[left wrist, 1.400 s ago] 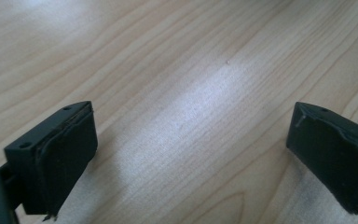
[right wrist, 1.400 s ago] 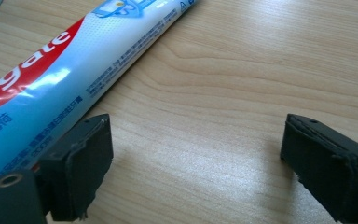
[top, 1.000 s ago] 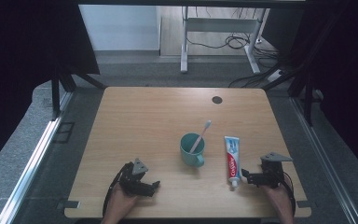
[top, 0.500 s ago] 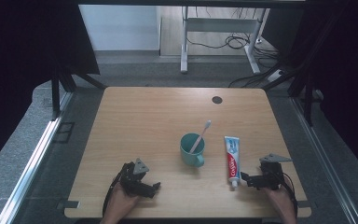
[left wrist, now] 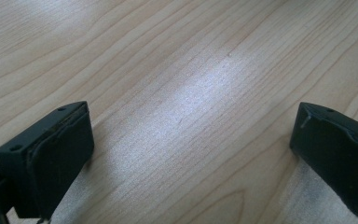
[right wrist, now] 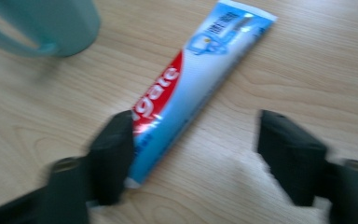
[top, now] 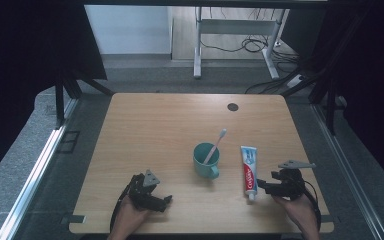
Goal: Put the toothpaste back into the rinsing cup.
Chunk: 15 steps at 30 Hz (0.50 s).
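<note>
A teal mug (top: 206, 159) stands near the middle of the wooden table (top: 155, 130), and a toothbrush (top: 216, 146) leans in it. Just right of the mug a red, white and blue toothpaste tube (top: 248, 170) lies flat, cap end toward me. My right gripper (top: 260, 186) points left at that cap end. Its jaws have just been closing. In the right gripper view the tube (right wrist: 191, 79) runs past the left jaw, with bare wood across most of the gap (right wrist: 196, 154) and the mug (right wrist: 51, 23) at top left. My left gripper (top: 165, 202) rests open at the front left over bare wood (left wrist: 191, 154).
A small dark round hole (top: 232, 106) sits in the table's far right part. Beyond the far edge stand white desk legs (top: 197, 50) and floor cables. A metal rail (top: 35, 170) runs along the floor on the left.
My right gripper has lifted slightly by the tube's cap end. The left gripper, the mug and the tube have stayed where they were.
</note>
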Each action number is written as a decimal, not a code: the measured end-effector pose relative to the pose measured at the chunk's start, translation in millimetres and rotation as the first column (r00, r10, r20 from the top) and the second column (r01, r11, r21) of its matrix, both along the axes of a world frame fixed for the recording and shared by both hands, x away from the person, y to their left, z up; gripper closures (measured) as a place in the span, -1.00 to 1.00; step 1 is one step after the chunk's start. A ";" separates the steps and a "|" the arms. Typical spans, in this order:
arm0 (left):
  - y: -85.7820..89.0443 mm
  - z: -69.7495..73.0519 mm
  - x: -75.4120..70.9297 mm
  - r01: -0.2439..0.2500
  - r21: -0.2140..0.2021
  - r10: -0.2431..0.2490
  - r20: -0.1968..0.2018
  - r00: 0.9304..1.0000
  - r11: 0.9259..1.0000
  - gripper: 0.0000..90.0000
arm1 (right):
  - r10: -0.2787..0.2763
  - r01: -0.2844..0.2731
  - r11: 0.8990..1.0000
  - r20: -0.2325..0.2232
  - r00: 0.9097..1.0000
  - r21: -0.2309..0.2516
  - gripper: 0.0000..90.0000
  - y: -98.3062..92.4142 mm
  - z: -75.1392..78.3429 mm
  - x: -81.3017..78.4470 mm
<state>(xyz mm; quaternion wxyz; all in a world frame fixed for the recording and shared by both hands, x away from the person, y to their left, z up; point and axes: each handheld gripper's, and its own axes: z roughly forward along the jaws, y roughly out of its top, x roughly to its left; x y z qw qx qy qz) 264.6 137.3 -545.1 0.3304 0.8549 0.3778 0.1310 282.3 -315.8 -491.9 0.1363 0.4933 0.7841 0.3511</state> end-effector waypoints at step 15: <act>-0.1 0.0 -0.1 -0.001 0.000 0.001 0.000 1.000 1.000 -1.00 | 0.176 -0.175 0.984 -0.008 0.984 0.025 0.92 41.3 8.9 8.7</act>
